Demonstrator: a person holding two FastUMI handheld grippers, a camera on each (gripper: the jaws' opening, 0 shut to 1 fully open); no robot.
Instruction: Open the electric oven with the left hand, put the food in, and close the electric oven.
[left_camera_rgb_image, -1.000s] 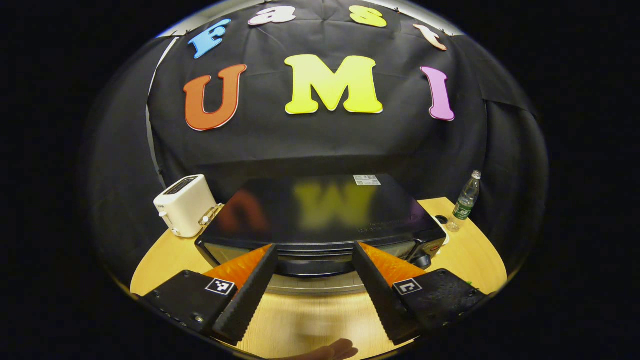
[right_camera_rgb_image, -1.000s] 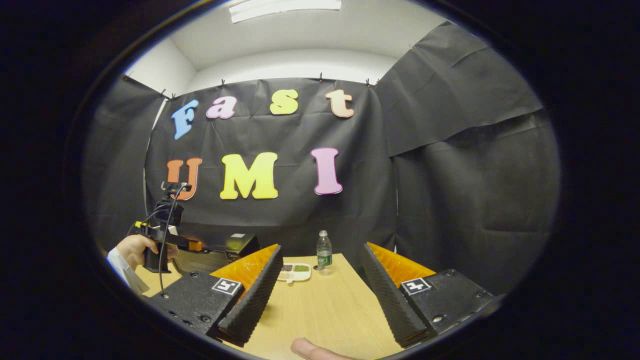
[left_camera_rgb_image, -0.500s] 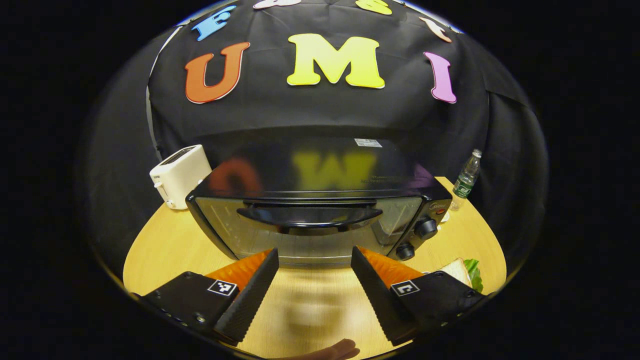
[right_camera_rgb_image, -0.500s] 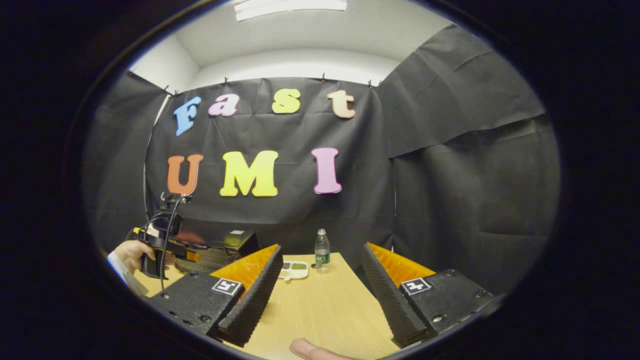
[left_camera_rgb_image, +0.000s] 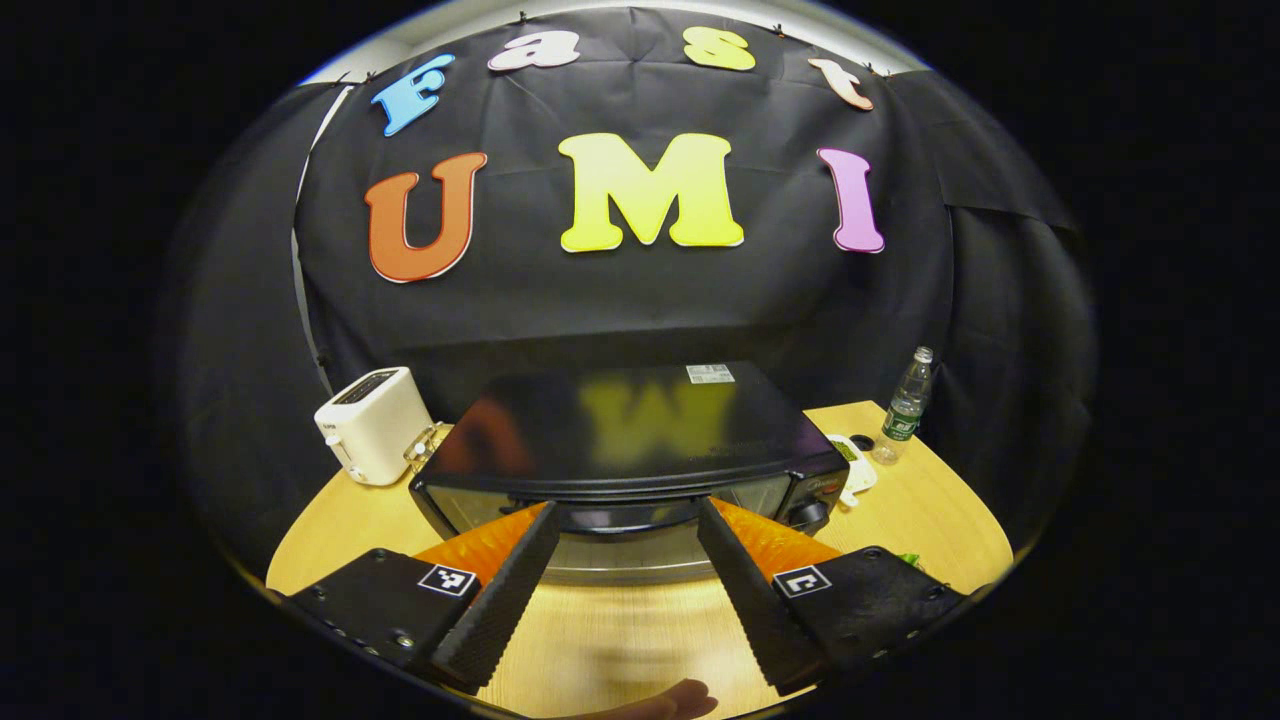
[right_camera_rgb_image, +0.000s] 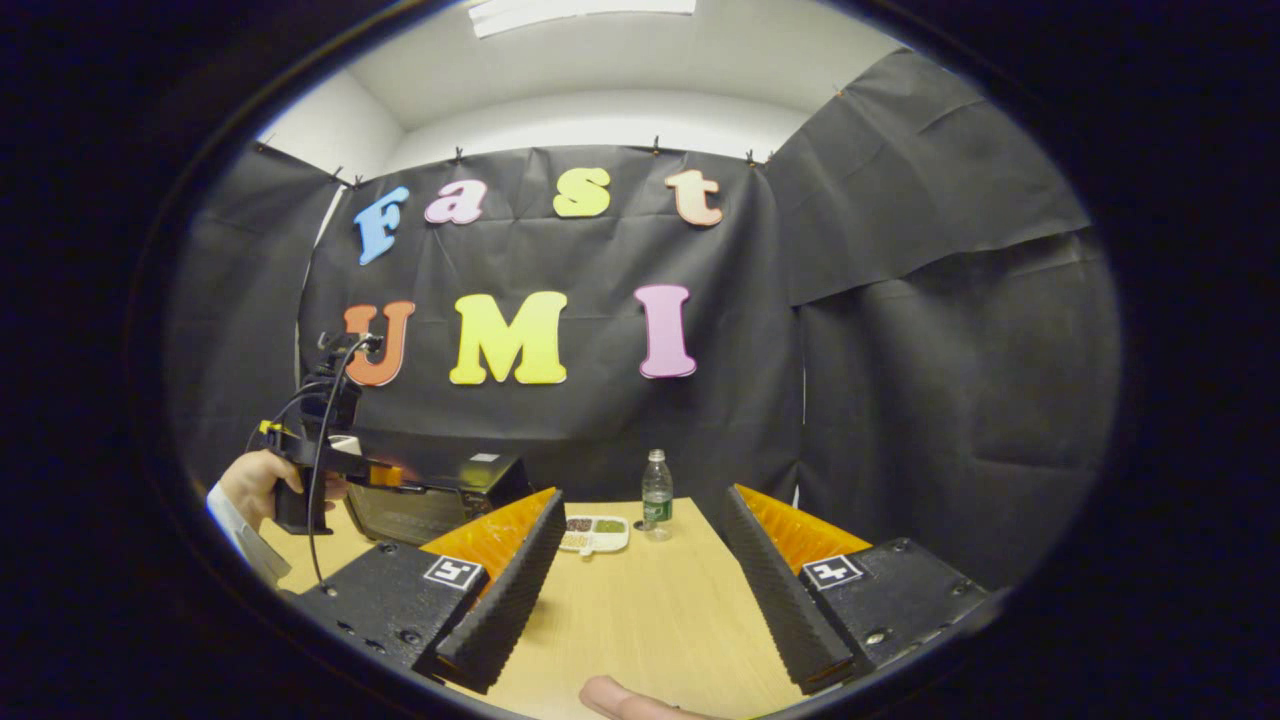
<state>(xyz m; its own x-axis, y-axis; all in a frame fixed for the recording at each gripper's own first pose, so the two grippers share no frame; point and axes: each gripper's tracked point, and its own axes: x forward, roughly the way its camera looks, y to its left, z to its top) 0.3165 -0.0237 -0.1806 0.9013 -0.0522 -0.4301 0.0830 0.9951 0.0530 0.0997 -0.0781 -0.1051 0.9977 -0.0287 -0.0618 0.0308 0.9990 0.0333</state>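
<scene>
Now that it has risen again above the glossy black electric oven (left_camera_rgb_image: 625, 430), the left gripper (left_camera_rgb_image: 610, 590) hangs spread, door unopened.

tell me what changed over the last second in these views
The left gripper dipped to face the oven door half a second ago, then rose again, so it looks down on the oven's top, with the handle between its open fingers. Nothing was gripped. The door stays shut, and the right gripper stays open above the table. Toaster and bottle unmoved.
</scene>
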